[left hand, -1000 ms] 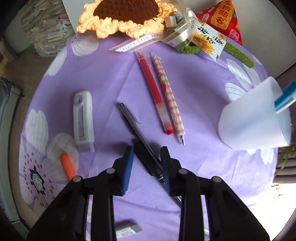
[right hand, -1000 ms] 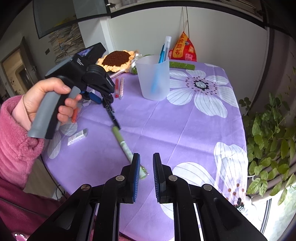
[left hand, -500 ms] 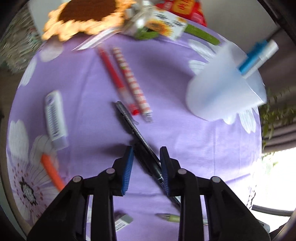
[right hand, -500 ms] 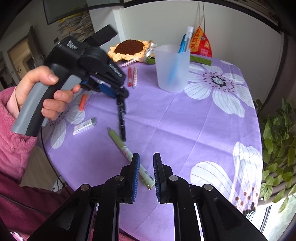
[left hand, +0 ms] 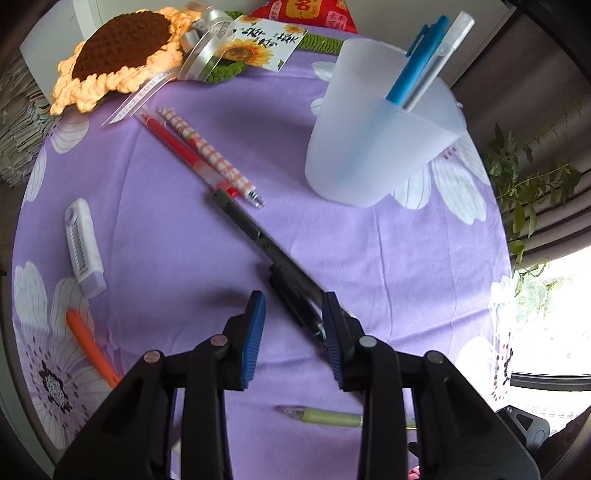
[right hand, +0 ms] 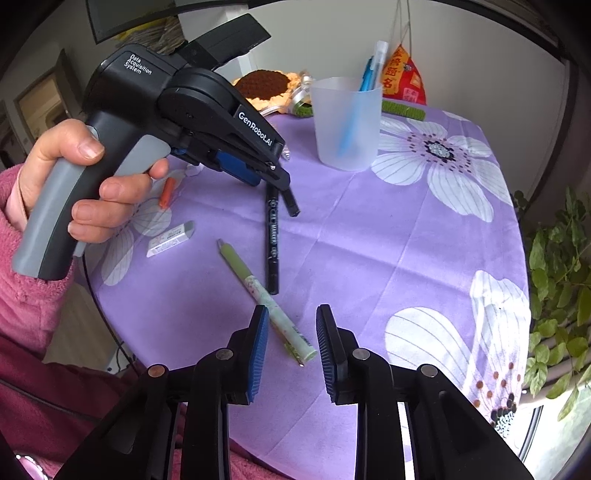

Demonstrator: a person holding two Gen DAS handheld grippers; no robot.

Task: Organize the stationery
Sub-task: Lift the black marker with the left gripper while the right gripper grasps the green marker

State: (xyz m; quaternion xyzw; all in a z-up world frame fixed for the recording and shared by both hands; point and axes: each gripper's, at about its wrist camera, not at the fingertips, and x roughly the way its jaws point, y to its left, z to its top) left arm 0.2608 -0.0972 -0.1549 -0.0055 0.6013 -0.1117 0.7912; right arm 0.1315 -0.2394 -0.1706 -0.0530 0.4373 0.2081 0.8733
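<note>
Left gripper (left hand: 291, 325) pinches the black marker (right hand: 272, 236) clear of the tablecloth (right hand: 369, 229); right gripper (right hand: 291, 338), jaws just parting, straddles the green pen (right hand: 258, 291) untouched.

A round table (right hand: 424, 236) under a purple cloth printed with big white flowers carries everything. Near the far edge stands a frosted plastic cup (left hand: 373, 147), and behind it lie a crocheted sunflower (left hand: 114, 59) and a red packet (left hand: 303, 11). A red pen (left hand: 181, 151) and a checked pen (left hand: 207, 151) lie side by side. Toward the left edge sit a white correction tape (left hand: 83, 247), an orange marker (left hand: 90, 343) and an eraser (right hand: 170, 238). A green pen (right hand: 266, 301) lies at the near side
</note>
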